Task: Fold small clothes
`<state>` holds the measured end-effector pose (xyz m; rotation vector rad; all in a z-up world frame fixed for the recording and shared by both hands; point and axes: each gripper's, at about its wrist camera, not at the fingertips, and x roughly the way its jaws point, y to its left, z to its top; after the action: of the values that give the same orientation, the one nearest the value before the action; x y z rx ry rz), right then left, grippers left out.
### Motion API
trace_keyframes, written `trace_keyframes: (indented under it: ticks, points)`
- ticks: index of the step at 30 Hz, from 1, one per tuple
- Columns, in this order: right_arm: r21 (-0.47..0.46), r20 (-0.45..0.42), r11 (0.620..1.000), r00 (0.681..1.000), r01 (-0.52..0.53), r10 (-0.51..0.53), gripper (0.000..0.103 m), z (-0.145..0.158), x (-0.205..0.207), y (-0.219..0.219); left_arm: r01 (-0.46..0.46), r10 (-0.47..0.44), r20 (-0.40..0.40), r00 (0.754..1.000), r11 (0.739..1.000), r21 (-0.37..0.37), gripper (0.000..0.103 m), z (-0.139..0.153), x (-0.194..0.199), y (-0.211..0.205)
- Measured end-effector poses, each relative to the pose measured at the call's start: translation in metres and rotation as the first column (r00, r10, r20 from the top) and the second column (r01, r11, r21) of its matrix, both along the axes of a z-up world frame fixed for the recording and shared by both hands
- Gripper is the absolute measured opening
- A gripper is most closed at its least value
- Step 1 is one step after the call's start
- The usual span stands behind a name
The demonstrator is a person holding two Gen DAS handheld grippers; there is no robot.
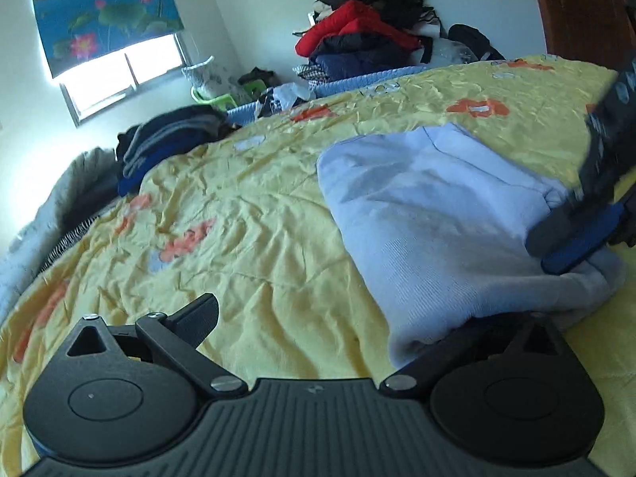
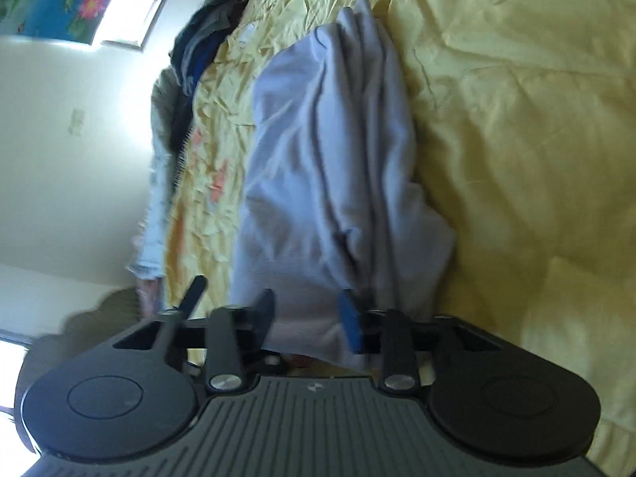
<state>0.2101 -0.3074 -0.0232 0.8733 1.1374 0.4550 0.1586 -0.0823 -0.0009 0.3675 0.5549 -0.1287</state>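
Right gripper (image 2: 308, 320) sits narrowed on a bunched edge of the pale lavender garment (image 2: 318, 151), cloth filling the gap between its black finger and blue-padded finger (image 2: 351, 324); pads look pressed into the fabric, though motion blur softens the contact. From the left wrist view the same gripper enters at 3 o'clock, blurred, its blue pad (image 1: 576, 248) lying on the near right corner of the garment. Left gripper (image 1: 326, 330) stands wide apart: its left finger (image 1: 198, 318) hovers over bare quilt at 8 o'clock, while its right finger is tucked under the garment's near fold at 4 o'clock, so no pinch there. Garment lies partly folded in the right half of the bed, a thick rounded fold toward the near edge, long creases running away from the right wrist camera. Yellow quilt (image 1: 238, 214) with orange flowers, heavily wrinkled, carries it. Farther out, at 10 o'clock, a stack of dark folded clothes (image 1: 167, 139) rests at the bed's far left edge. At 12 o'clock, a heap of red and dark jackets (image 1: 365, 35) against the wall. At 11 o'clock, a bright window with a lotus-print blind (image 1: 103, 8).
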Motion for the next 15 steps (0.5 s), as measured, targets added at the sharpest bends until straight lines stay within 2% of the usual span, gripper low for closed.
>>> trace_keyframes:
  ticks: [1, 2, 6, 9, 13, 15]
  points:
    - [-0.023, 0.0, 1.0, 1.0, 0.001, -0.001, 0.014, -0.001, -0.001, 0.0, 0.004, -0.004, 0.005, 1.0, 1.0, 0.004, 0.103, -0.001, -0.001, 0.001]
    - [-0.044, -0.008, 0.999, 1.0, 0.004, -0.005, 0.001, -0.003, -0.002, -0.001, 0.01, -0.01, 0.016, 1.0, 1.0, 0.01, 0.103, -0.002, -0.003, 0.003]
    - [0.063, -0.054, 0.997, 0.998, 0.043, -0.039, 0.001, -0.021, 0.0, -0.014, 0.037, -0.038, 0.043, 0.998, 0.999, 0.015, 0.103, -0.002, -0.009, 0.005]
    - [0.025, -0.03, 0.999, 0.999, 0.031, -0.03, 0.001, -0.018, 0.005, -0.004, 0.078, -0.083, 0.069, 0.994, 0.994, 0.071, 0.103, 0.003, -0.021, 0.002]
    - [-0.017, -0.026, 1.0, 0.999, 0.021, -0.021, 0.002, -0.008, 0.007, 0.0, 0.223, -0.224, 0.032, 0.974, 0.974, 0.042, 0.103, 0.027, -0.046, 0.016]
    - [-0.037, -0.01, 0.999, 1.0, 0.012, -0.012, 0.028, 0.01, 0.004, -0.003, 0.282, -0.279, 0.076, 0.957, 0.959, -0.035, 0.103, 0.048, -0.061, 0.026]
